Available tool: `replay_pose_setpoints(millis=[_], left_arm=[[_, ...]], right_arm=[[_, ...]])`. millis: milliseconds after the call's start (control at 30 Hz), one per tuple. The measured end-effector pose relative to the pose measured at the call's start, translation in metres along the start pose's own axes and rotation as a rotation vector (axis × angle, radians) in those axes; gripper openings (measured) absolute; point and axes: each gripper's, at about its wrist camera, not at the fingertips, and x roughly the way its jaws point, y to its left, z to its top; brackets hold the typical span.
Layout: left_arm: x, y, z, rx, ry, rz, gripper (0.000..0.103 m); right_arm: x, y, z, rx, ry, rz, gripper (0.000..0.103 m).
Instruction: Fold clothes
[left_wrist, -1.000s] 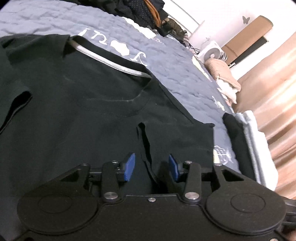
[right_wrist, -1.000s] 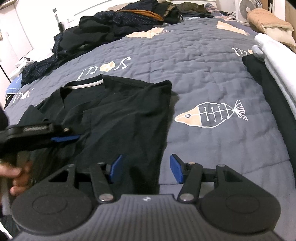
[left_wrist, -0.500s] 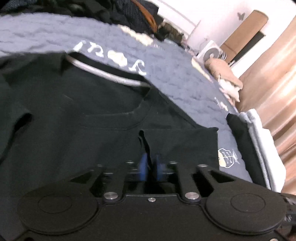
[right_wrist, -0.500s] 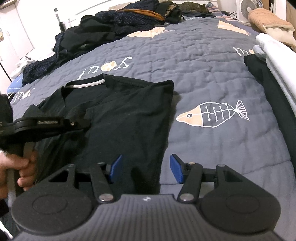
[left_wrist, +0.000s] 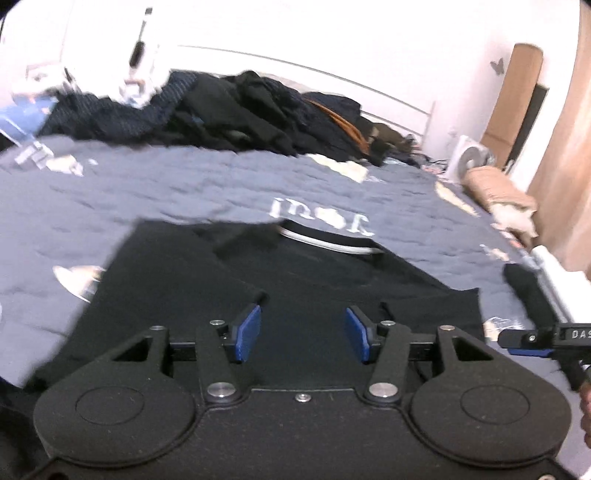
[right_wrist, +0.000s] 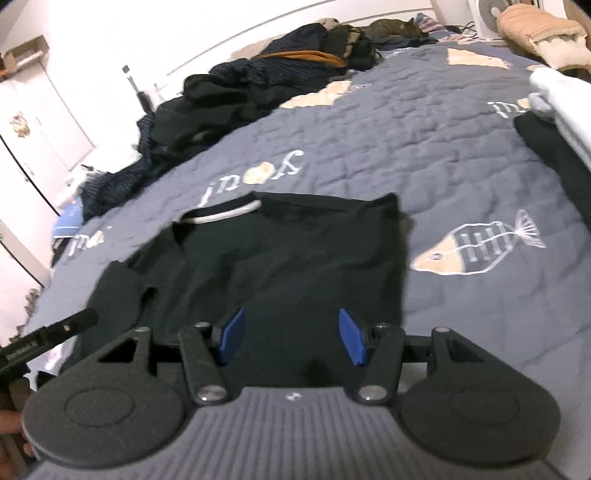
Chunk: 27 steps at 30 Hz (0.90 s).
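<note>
A: What is the surface?

B: A bed (right_wrist: 424, 122) under a grey-blue quilt printed with fish and lettering. A black T-shirt (right_wrist: 288, 258) lies flat on it, white-lined collar towards the far side.

A: And around it?

B: A heap of dark clothes (left_wrist: 258, 110) along the bed's far edge, white walls behind, a small white fan (left_wrist: 471, 162) and a tan bundle (left_wrist: 498, 188) at the far right corner.

A: The grippers?

B: The left gripper (left_wrist: 303, 332) has just been opening; its blue pads stand apart above the shirt, nothing between them. The right gripper (right_wrist: 290, 334) is parted too, holding nothing.
</note>
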Motion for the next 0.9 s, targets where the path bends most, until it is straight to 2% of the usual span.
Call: replay_pose_setpoints(millis=[67,100,133,233,367,500,600,700,800,900], left_arm=[[-0.011,0.005,0.002,0.007,-0.027,0.027,0.059],[-0.017,0.007,0.003,0.010,-0.042,0.036,0.066],[-0.022,0.010,0.003,0.013,-0.056,0.045,0.067],[-0.031,0.021,0.002,0.047,-0.054,0.049,0.067],[-0.033,0.040,0.005,0.049,-0.040,0.061,0.067],[-0.042,0.054,0.014,0.079,-0.074,0.076,0.067],[-0.049,0.071,0.020,0.062,-0.114,0.054,0.069],[-0.050,0.087,0.022,-0.008,-0.133,0.019,0.072],[-0.050,0.093,0.026,0.006,-0.140,0.008,0.072],[-0.053,0.101,0.029,0.004,-0.150,0.003,0.072]], right_arm=[[0.004,0.008,0.000,0.003,0.000,0.013,0.056],[0.007,0.011,-0.001,0.005,0.000,0.020,0.056],[0.010,0.015,-0.001,0.007,0.001,0.028,0.056],[0.019,0.028,-0.003,0.016,0.001,0.056,0.056],[0.029,0.044,-0.007,0.035,0.003,0.136,0.056],[0.038,0.056,-0.011,0.074,-0.013,0.198,0.056],[0.049,0.065,-0.009,0.133,-0.021,0.233,0.056],[0.064,0.074,-0.005,0.188,-0.012,0.280,0.056],[0.085,0.088,0.001,0.227,0.012,0.338,0.056],[0.109,0.107,0.006,0.217,0.049,0.342,0.056]])
